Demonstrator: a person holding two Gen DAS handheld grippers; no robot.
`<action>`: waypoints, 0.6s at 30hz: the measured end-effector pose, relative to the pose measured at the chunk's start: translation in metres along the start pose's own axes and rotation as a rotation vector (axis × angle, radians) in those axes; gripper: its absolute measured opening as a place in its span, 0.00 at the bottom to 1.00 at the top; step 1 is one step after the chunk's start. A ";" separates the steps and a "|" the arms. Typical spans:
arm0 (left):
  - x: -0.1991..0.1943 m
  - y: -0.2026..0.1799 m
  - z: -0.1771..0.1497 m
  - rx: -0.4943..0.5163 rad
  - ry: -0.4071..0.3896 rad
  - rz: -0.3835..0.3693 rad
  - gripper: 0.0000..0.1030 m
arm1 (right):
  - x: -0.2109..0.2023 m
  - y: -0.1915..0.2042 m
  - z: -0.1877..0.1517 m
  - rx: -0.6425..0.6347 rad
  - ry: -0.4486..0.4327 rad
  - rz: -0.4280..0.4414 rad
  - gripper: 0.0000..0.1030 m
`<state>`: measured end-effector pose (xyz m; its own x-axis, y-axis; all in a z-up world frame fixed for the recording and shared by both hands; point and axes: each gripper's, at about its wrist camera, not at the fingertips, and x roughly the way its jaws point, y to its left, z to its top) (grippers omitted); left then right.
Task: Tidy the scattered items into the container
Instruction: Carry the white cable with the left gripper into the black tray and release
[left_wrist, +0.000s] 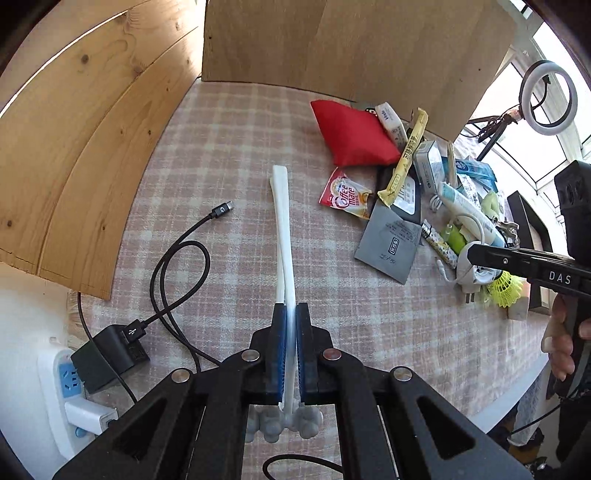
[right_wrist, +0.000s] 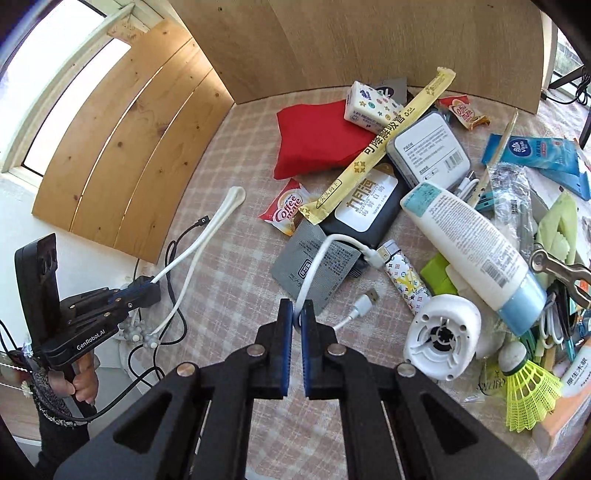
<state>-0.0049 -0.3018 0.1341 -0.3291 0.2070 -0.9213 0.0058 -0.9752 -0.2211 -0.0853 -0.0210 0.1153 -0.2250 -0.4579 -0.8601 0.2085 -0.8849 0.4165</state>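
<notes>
Now our left gripper (left_wrist: 290, 314) pinches a white strap (left_wrist: 283, 221), its far end hanging above the checked cloth (left_wrist: 221, 147). Our right gripper (right_wrist: 296, 314) pinches a white cable (right_wrist: 314, 266) beside the clutter pile; its plug (right_wrist: 365, 301) dangles free.

A red-and-white sachet (right_wrist: 286, 207) reads "Coffee mate". The left tongs (right_wrist: 153, 282) carry "GenRobot.AI" on the body; the right tongs (left_wrist: 471, 254) show "DAS".

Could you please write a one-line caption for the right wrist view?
Right gripper shut on a white USB cable, beside cluttered items on the checked tablecloth.
</notes>
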 end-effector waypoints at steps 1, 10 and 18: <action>-0.003 -0.006 0.002 0.000 -0.018 0.000 0.04 | -0.007 0.001 -0.001 -0.006 -0.017 -0.008 0.04; -0.006 -0.068 -0.005 0.093 -0.165 0.071 0.04 | -0.039 0.006 -0.015 -0.019 -0.121 -0.072 0.04; -0.022 -0.122 -0.001 0.195 -0.214 0.000 0.04 | -0.082 -0.021 -0.031 0.032 -0.198 -0.128 0.04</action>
<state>0.0025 -0.1871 0.1809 -0.5206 0.2062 -0.8285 -0.1693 -0.9761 -0.1365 -0.0413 0.0373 0.1679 -0.4305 -0.3472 -0.8331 0.1365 -0.9375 0.3201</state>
